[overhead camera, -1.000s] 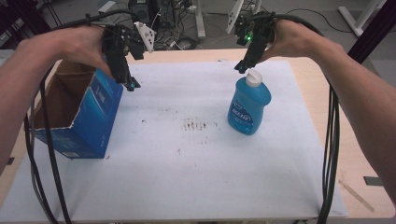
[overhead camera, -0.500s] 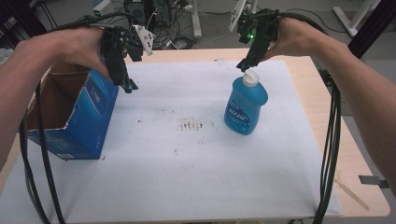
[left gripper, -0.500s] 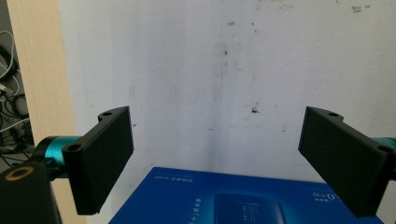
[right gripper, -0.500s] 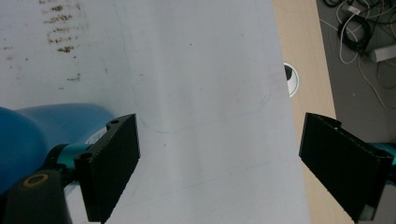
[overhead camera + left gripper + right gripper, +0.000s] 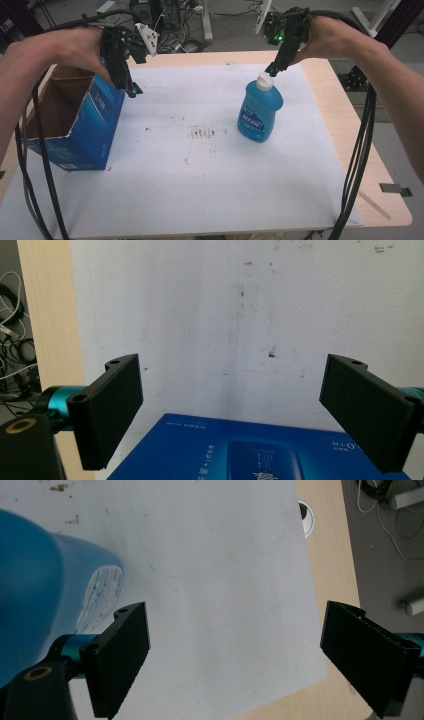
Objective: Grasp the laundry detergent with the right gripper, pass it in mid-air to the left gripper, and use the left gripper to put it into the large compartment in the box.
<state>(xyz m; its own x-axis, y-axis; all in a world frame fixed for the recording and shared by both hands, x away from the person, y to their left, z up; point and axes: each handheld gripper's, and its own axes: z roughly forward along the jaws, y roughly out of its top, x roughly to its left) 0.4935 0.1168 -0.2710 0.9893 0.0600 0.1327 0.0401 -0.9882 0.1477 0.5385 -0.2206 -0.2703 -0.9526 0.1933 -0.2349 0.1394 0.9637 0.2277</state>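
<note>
High view: left tool (image 5: 131, 91), jaws spread wide and holding nothing, hangs over the top right edge of the open blue box (image 5: 75, 125), which stands at the left of the white-covered surface (image 5: 200, 190). Right tool (image 5: 272, 70), jaws likewise wide and empty, sits just behind the white cap of the upright blue bottle (image 5: 260, 112), right of centre. Dark stains (image 5: 202, 132) lie between box and bottle.

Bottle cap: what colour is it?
White, on a blue bottle; the cap shows best in the high view.
</note>
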